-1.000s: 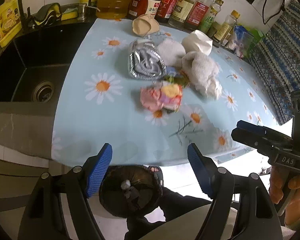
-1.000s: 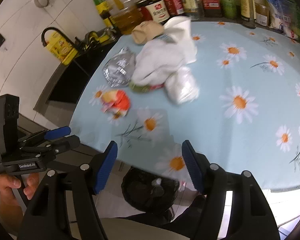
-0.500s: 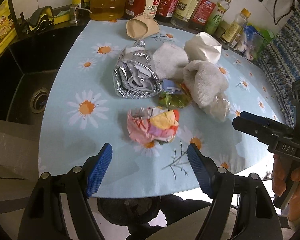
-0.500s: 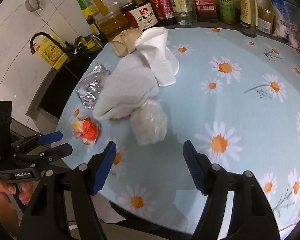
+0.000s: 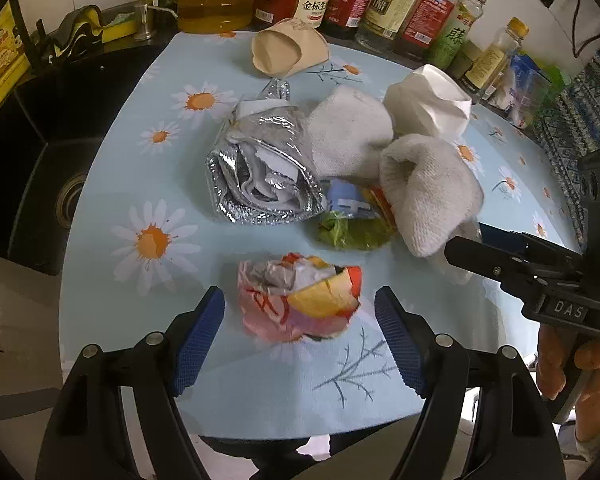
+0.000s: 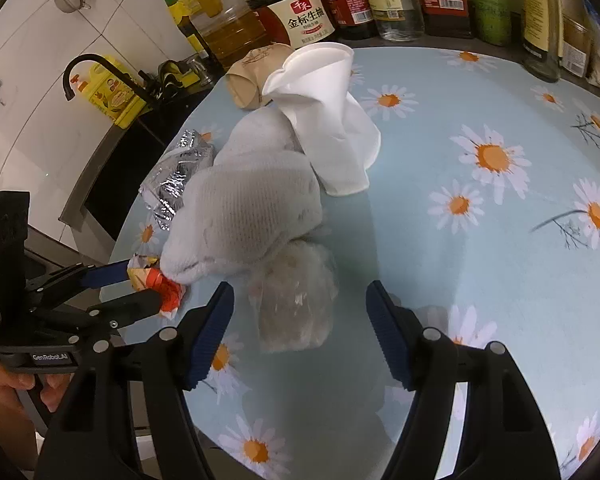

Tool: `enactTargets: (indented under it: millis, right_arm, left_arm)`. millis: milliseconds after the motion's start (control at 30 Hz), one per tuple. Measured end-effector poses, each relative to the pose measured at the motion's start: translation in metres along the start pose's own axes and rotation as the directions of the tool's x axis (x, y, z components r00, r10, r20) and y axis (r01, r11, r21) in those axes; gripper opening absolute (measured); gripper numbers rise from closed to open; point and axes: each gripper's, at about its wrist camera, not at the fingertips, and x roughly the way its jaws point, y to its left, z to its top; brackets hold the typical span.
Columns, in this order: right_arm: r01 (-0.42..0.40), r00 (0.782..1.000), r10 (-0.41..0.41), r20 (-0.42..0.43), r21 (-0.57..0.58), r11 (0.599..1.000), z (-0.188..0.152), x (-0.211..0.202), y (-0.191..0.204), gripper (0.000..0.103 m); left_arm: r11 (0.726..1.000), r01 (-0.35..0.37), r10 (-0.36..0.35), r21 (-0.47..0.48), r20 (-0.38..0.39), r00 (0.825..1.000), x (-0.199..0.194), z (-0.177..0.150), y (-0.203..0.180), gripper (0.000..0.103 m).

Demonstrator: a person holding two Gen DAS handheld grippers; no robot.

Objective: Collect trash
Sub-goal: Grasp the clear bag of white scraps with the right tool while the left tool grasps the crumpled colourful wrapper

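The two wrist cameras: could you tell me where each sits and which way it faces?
Left wrist: rides the left gripper, tilted down at the crumpled colourful wrapper; right gripper and hand show.
Right wrist: rides the right gripper, tilted down at the clear plastic bag; left gripper and hand show.
Shared: white towel, foil bag, white cup.

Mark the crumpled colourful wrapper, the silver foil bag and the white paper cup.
crumpled colourful wrapper [image 5: 300, 302], left wrist view, its middle
silver foil bag [image 5: 262, 168], left wrist view, its creased face
white paper cup [image 6: 324, 108], right wrist view, its side wall
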Motion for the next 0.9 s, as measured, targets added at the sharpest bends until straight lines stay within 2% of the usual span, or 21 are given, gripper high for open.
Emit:
enactTargets:
  millis: [200,267,300,433,900]
  right_arm:
    - [-0.015,1.000,0.015,-0.021,-0.013,1.000,0.002,0.007,0.001,0.067]
    - [-0.015,0.999,0.015,-0.028,-0.020,1.000,0.002,0.008,0.002,0.063]
    - [-0.010,1.000,0.009,-0.027,-0.026,1.000,0.002,0.008,0.002,0.062]
    - [0.004,0.999,-0.005,-0.033,-0.039,0.999,0.002,0.009,0.003,0.051]
    - [0.060,0.998,-0.061,-0.010,-0.041,0.997,-0.010,-0.002,0.005,0.050]
  left_arm:
    - [1.000,0.010,-0.010,-0.018,-0.014,1.000,0.009,0.003,0.002,0.074]
    - [1.000,0.006,-0.006,-0.014,-0.011,1.000,0.010,0.003,0.002,0.073]
    - [1.000,0.007,-0.007,-0.014,-0.009,1.000,0.010,0.003,0.002,0.067]
    - [1.000,0.001,-0.001,-0.009,-0.010,1.000,0.013,0.004,0.002,0.062]
    - [1.000,0.014,-0.015,0.018,0.021,1.000,0.004,-0.003,-0.001,0.058]
